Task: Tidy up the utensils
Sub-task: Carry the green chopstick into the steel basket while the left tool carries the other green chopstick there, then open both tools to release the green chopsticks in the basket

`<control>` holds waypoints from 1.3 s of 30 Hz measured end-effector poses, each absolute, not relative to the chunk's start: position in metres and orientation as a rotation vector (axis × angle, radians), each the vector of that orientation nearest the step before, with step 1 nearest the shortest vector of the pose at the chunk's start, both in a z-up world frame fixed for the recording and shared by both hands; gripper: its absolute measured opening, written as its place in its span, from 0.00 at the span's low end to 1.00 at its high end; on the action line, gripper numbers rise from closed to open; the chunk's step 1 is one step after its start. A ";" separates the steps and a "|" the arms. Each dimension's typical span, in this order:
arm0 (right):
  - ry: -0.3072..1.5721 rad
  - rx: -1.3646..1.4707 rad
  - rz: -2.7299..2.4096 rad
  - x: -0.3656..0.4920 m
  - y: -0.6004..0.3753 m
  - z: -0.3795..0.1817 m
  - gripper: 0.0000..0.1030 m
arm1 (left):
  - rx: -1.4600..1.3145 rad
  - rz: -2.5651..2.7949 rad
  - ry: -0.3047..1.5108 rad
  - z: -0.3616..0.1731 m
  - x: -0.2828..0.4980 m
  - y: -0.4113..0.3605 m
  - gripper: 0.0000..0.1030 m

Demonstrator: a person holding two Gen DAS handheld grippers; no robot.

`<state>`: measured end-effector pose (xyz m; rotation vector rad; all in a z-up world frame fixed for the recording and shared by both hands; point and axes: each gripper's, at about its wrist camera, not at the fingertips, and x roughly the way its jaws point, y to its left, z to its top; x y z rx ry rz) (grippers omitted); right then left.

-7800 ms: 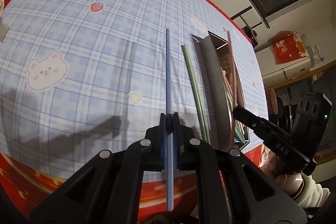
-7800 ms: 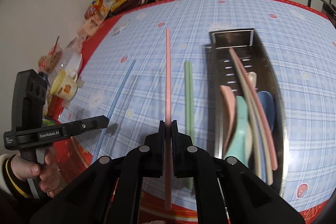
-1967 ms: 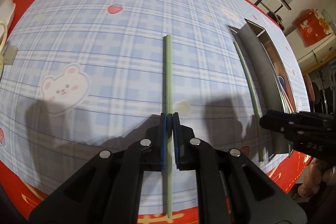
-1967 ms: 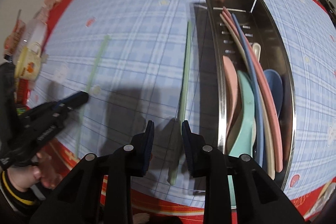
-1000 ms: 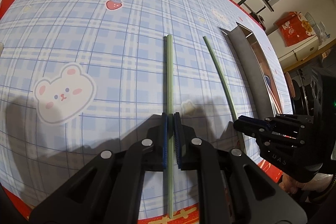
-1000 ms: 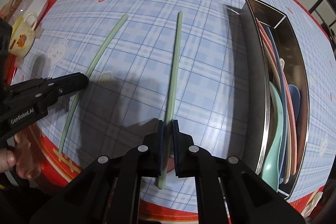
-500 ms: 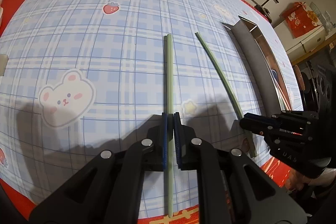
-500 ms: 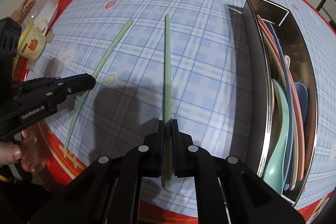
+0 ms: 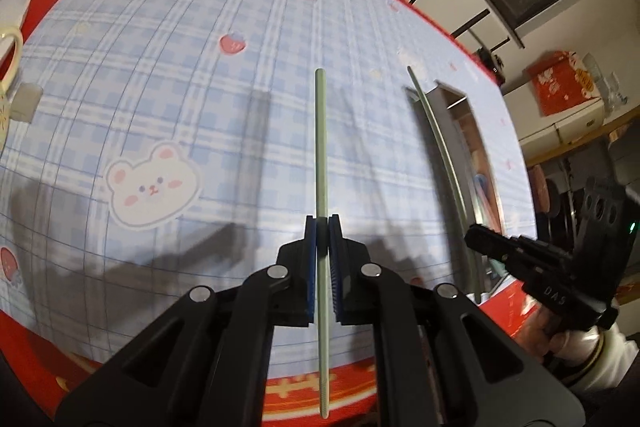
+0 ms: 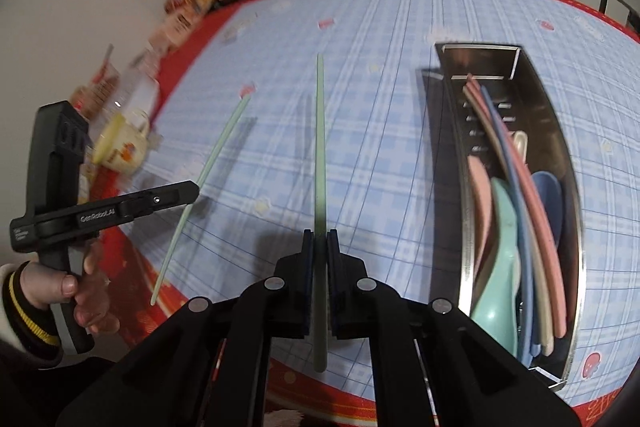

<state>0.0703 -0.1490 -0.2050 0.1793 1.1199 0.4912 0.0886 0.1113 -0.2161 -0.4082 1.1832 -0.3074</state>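
While the left gripper (image 9: 322,223) pinches one green chopstick (image 9: 321,147), its long axis runs straight up mid-frame, tip toward the far table (image 9: 168,75) edge. Likewise the right gripper (image 10: 319,237) clamps a second chopstick (image 10: 320,131), left of the steel tray (image 10: 560,131) at right.

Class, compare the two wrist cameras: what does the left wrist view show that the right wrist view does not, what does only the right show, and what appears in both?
Only the left wrist view shows the bear print on the cloth. Only the right wrist view shows the spoons and chopsticks inside the metal tray, plus the yellow mug. Both show the left gripper and the right gripper, each shut on a green chopstick.
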 end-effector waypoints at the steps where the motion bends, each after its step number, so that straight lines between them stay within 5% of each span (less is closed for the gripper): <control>1: 1.108 0.190 0.492 0.070 -0.152 -0.203 0.07 | -0.410 -0.311 1.179 -0.211 0.091 0.107 0.10; 21: 1.096 0.285 0.358 0.072 -0.272 -0.205 0.07 | -0.539 -0.466 1.230 -0.196 0.131 -0.062 0.10; 39: 1.181 0.176 0.421 0.100 -0.284 -0.222 0.07 | -0.880 -0.371 1.204 -0.250 0.130 -0.092 0.10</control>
